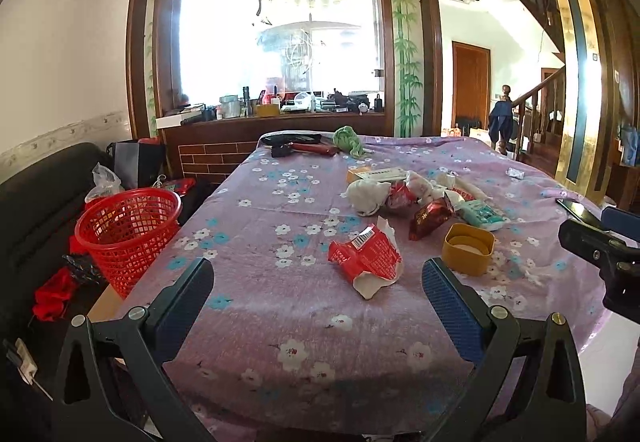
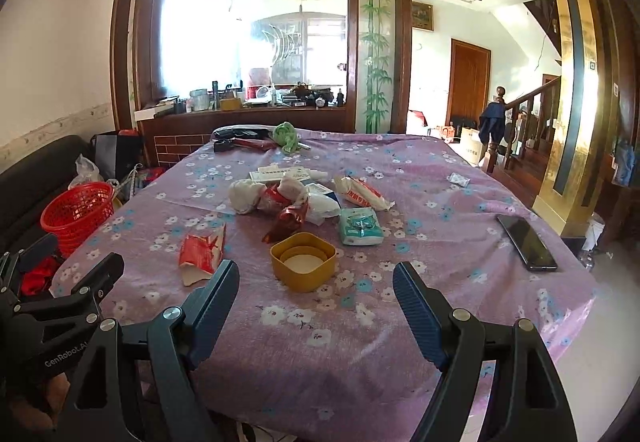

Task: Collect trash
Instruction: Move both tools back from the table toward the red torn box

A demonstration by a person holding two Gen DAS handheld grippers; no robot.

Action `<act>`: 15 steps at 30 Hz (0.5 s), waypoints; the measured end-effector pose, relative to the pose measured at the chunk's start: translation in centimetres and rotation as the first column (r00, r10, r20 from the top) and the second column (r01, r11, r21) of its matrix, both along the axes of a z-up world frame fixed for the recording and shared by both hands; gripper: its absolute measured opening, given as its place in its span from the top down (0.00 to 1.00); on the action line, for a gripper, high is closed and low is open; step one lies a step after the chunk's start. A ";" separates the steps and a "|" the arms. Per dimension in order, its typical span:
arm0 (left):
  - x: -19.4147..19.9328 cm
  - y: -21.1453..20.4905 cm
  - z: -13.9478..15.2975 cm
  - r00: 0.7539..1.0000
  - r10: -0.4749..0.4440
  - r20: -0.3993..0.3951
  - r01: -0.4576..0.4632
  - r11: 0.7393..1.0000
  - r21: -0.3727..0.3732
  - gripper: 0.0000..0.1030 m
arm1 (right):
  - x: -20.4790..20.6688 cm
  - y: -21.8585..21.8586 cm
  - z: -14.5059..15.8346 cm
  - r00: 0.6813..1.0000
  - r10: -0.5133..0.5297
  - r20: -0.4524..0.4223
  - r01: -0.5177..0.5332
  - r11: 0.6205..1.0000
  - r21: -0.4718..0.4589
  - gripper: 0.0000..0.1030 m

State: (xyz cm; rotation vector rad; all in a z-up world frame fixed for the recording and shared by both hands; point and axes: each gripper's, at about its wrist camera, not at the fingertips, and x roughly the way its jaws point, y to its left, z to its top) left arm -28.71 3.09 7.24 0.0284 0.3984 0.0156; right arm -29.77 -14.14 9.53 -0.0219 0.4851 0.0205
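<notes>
Hovering wide, empty: left tool near red wrapper; right tool near yellow tub.

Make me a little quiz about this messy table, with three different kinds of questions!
1. True or false: the red basket stands on the table.
2. Which thing lies nearest in front of the left gripper? A) the green cloth B) the red wrapper C) the black phone
3. Fill in the missing word: the right gripper has its jaws ____, pointing at the yellow box.

Key: 1 false, the red basket stands off the table's left side. 2 B. 3 open.
</notes>
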 end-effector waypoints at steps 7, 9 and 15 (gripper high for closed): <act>-0.3 0.6 -0.1 1.000 0.015 -0.001 -0.015 1.000 -0.005 0.00 | -0.3 0.7 -0.2 1.000 0.015 -0.006 -0.016 1.000 -0.004 0.19; -0.1 0.7 -0.1 1.000 0.018 -0.006 -0.018 1.000 -0.009 0.00 | -0.1 0.9 -0.3 1.000 0.022 -0.013 -0.022 1.000 -0.003 0.19; 0.1 0.8 -0.3 1.000 0.017 -0.015 -0.017 1.000 -0.011 0.00 | 0.3 0.7 -0.5 0.999 0.023 -0.030 -0.023 1.000 0.008 0.19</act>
